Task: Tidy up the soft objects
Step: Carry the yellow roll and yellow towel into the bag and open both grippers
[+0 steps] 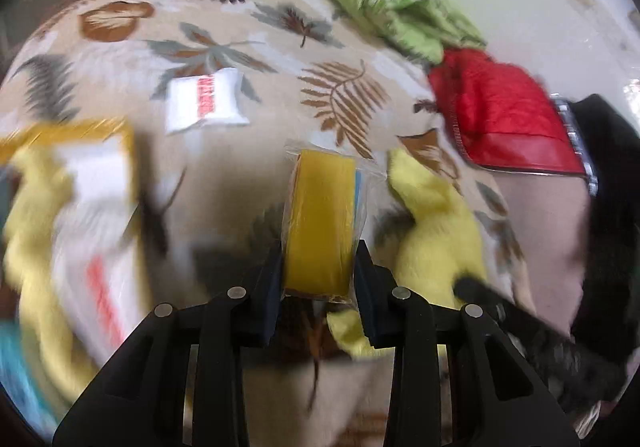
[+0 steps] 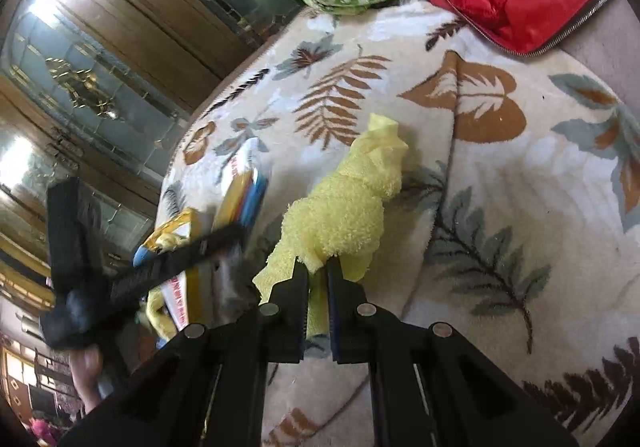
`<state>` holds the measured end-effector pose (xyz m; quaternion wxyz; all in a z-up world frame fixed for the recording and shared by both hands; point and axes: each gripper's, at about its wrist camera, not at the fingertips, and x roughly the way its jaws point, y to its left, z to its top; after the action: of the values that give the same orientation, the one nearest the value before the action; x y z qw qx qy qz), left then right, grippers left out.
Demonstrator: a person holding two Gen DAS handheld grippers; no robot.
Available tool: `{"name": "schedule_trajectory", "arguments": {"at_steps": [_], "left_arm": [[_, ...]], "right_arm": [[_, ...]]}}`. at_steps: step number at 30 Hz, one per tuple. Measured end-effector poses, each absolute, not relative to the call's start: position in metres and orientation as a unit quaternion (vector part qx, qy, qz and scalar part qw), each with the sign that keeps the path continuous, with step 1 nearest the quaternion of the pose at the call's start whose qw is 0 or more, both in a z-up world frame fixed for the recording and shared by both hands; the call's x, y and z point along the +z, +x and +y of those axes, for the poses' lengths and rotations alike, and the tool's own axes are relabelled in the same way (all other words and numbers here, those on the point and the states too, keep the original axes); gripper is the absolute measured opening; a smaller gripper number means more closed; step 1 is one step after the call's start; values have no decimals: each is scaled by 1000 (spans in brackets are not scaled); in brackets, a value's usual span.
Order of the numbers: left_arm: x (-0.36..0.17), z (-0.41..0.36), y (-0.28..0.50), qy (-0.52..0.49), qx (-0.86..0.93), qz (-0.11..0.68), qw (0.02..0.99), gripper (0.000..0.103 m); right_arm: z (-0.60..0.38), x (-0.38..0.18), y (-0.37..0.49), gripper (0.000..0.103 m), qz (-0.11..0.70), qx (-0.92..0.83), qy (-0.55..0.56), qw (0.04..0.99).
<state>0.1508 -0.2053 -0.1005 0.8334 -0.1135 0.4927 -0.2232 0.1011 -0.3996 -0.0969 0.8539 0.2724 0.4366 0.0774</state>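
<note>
Left gripper [image 1: 318, 267] clamped on wrapped yellow sponge [image 1: 320, 223], lifted off leaf-print blanket [image 1: 248, 31]. Right gripper [image 2: 318, 279] pinching yellow towel [image 2: 344, 215]. Tissue pack [image 1: 204, 99] at 10 o'clock, green cloth [image 1: 384, 3] & red jacket [image 1: 504, 111] at 1–2 o'clock look unsorted; early on, prob.

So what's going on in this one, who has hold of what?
A person is sorting soft things on a leaf-patterned blanket with two handheld grippers. The left gripper has a plastic-wrapped yellow sponge between its pads. The right gripper is shut on a fluffy yellow cloth. A green blanket, a red jacket and a white packet lie further back.
</note>
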Motion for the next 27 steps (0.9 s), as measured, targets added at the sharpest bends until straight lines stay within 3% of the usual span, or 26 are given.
{"name": "schedule_trajectory", "arguments": {"at_steps": [7,15,20,21,23,24,27], "left_arm": [[-50,-162,58,-174,-227,426,859,32],[-8,-90,14,-196,-169,372,891,32],[-18,-58,6,-217,-152,379,887,32],[-21,-54,4,-223,-151,381,885,32],[-27,-51,0,-229,-151,381,883,32],[-31,-50,-1,-232,-151,384,881,32],[-39,-53,-2,-235,-152,391,877,32]], "right_arm": [[-384,-79,77,5,420,123,278,855],[-337,-9,60,0,361,210,239,876],[-317,-25,64,3,411,193,202,868],[-319,-35,63,5,424,195,205,860],[-324,-54,57,42,453,184,200,849],[-329,-62,52,67,462,171,194,849],[-334,-92,49,69,494,132,177,841]]}}
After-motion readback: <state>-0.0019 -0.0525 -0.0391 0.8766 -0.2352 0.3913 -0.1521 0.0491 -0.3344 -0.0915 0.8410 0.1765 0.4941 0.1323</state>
